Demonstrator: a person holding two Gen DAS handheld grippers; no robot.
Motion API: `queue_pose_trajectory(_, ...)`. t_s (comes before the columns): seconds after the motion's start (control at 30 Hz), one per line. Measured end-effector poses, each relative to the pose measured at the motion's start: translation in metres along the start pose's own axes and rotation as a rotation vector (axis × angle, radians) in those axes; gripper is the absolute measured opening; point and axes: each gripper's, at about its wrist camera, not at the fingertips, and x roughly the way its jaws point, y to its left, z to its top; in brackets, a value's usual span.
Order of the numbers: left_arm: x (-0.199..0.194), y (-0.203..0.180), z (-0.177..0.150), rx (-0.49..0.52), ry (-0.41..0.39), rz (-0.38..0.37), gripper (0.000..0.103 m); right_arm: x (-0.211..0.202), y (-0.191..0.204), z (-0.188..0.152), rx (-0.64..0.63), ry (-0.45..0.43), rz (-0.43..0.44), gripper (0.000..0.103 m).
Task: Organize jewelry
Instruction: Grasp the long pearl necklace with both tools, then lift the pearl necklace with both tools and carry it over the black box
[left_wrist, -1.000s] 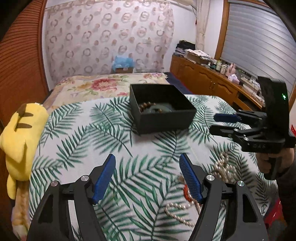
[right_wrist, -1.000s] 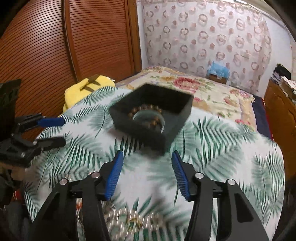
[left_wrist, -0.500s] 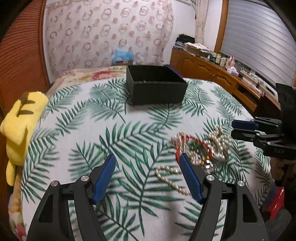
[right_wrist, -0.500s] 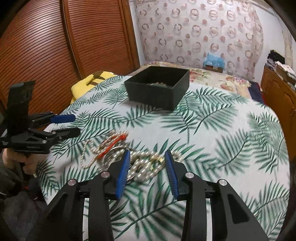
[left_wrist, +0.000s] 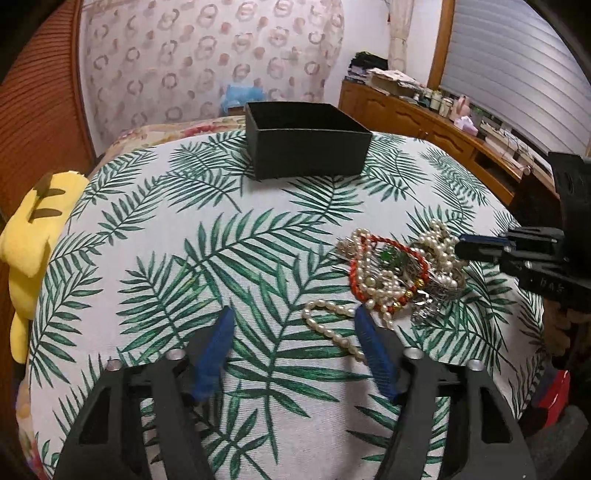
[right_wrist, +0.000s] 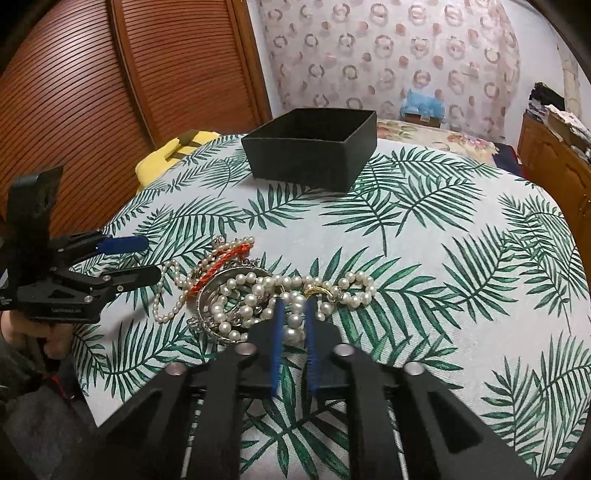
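Note:
A tangled pile of jewelry (left_wrist: 399, 273) lies on the palm-leaf cloth: pearl strands, a red cord bracelet (right_wrist: 221, 262) and a silver bangle (right_wrist: 218, 295). My right gripper (right_wrist: 295, 314) has its blue fingers closed around pearls of a pearl necklace (right_wrist: 295, 328) at the near side of the pile. My left gripper (left_wrist: 295, 325) is open above the cloth, just left of the pile, with a thin pearl strand (left_wrist: 332, 332) by its right finger. A black open box (left_wrist: 306, 142) stands at the far side; its inside is hidden.
A yellow plush toy (left_wrist: 29, 236) lies at the cloth's left edge. A wooden sideboard (left_wrist: 436, 125) with clutter runs along the right. Slatted wooden doors (right_wrist: 92, 92) stand on the left. The cloth-covered surface (right_wrist: 443, 240) drops away at its rounded edges.
Both grippers have pulled back from the box and come down to the jewelry pile. The right gripper's fingers have closed from wide open onto the pearls. The left gripper stays open.

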Motion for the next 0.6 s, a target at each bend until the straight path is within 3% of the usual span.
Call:
queue_pose_trajectory(0.27,0.009,-0.008,0.002,0.039,0.025,0.037,0.03,-0.025,-0.006,0.003,0.012,-0.074,-0.018,0.009)
queue_pose_trajectory(0.43,0.011,-0.01,0.002,0.078,0.019,0.067,0.006,-0.038,-0.01,0.008,0.005,-0.109,-0.034,0.009)
queue_pose_trajectory(0.6,0.01,-0.012,0.002,0.099,0.021,0.067,0.004,-0.047,-0.013,0.011,0.006,-0.129,-0.046,0.009)
